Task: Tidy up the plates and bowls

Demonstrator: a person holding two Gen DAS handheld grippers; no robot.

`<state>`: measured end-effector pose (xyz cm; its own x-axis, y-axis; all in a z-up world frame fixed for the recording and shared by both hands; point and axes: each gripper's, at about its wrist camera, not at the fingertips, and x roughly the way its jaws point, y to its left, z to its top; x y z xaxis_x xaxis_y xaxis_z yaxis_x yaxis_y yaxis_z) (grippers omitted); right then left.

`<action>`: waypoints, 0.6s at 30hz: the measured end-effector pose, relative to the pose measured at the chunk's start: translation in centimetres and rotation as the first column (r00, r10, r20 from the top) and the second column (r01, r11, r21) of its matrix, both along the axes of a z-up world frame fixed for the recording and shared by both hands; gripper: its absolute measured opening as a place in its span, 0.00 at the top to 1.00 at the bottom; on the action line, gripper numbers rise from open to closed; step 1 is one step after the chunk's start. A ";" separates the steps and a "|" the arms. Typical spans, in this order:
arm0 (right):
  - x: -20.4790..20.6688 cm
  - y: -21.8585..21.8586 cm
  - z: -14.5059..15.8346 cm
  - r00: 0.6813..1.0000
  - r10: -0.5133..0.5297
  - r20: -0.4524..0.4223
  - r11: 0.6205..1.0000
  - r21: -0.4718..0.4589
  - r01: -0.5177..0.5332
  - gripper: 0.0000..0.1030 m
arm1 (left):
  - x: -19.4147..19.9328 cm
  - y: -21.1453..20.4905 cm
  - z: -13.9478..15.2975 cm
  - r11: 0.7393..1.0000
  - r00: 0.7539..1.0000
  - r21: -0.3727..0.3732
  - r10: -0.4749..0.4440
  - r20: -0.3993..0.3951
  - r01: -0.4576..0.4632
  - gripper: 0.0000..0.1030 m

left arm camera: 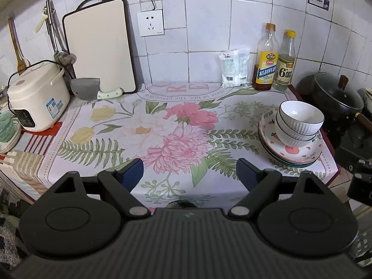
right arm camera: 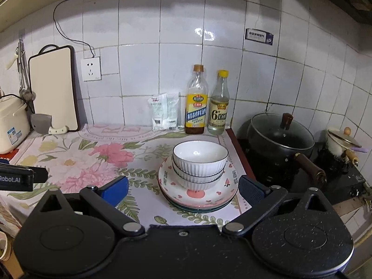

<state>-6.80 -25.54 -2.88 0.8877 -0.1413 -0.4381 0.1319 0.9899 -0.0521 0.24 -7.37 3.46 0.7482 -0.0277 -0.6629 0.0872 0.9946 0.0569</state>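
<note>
The stack of bowls (right arm camera: 199, 162), three white ribbed ones nested, sits on a stack of plates (right arm camera: 197, 195) with pink heart and fruit prints, at the right end of the counter (right arm camera: 97, 162), which is covered by a floral cloth. In the right wrist view the pile is just ahead of the right tool (right arm camera: 183, 188), at about 12 o'clock between its two blue-padded fingers, which stand wide apart and released, touching nothing. In the left wrist view the left tool (left arm camera: 189, 174) is also spread open and empty over the middle of the cloth, with the pile off at 2 o'clock.

Behind the pile, at 12 o'clock against the tiled wall, stand a yellow-labelled sauce bottle (right arm camera: 196, 102) and just beside it a clear vinegar bottle (right arm camera: 218, 104); to their left, two white packets (right arm camera: 164, 111) lean on the wall. At 3 o'clock from the pile, just past the counter's edge, a black lidded pot (right arm camera: 279, 137) sits on the stove, its wooden handle (right arm camera: 310, 166) pointing toward the camera, with a small white pot (right arm camera: 338, 143) further right. Far off at 9 to 10 o'clock are a cream cutting board (right arm camera: 54, 88) propped upright, a cleaver (right arm camera: 44, 123) leaning against it, and a white rice cooker (left arm camera: 37, 100). The front of the pile is unobstructed.
</note>
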 end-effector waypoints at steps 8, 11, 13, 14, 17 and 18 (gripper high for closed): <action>-0.2 0.4 0.1 1.000 -0.008 0.021 1.000 -0.019 0.009 0.01 | 0.0 0.4 -0.8 1.000 1.000 -0.008 0.020 -0.017 -0.020 0.16; -0.1 0.4 0.1 1.000 -0.001 0.013 1.000 -0.016 0.001 0.01 | -0.1 0.6 -1.1 1.000 1.000 -0.014 0.024 -0.012 -0.025 0.16; -0.1 0.5 0.0 1.000 0.001 0.012 1.000 -0.019 0.000 0.01 | -0.1 0.6 -1.1 1.000 1.000 -0.015 0.025 -0.009 -0.026 0.16; -0.2 0.7 -0.1 1.000 0.001 0.012 1.000 -0.021 -0.001 0.01 | -0.2 0.6 -1.2 1.000 1.000 -0.014 0.024 -0.008 -0.024 0.16; -0.2 0.8 -0.1 1.000 0.004 0.010 1.000 -0.025 -0.003 0.01 | -0.2 0.5 -1.2 1.000 1.000 -0.016 0.019 -0.007 -0.019 0.16; -0.2 0.8 -0.2 1.000 0.003 0.010 1.000 -0.026 -0.003 0.01 | -0.1 0.5 -1.1 1.000 1.000 -0.018 0.016 -0.007 -0.016 0.16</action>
<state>-6.99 -24.69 -3.03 0.8924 -0.1496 -0.4257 0.1292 0.9887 -0.0764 0.09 -6.86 2.34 0.7440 -0.0275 -0.6676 0.0715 0.9967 0.0387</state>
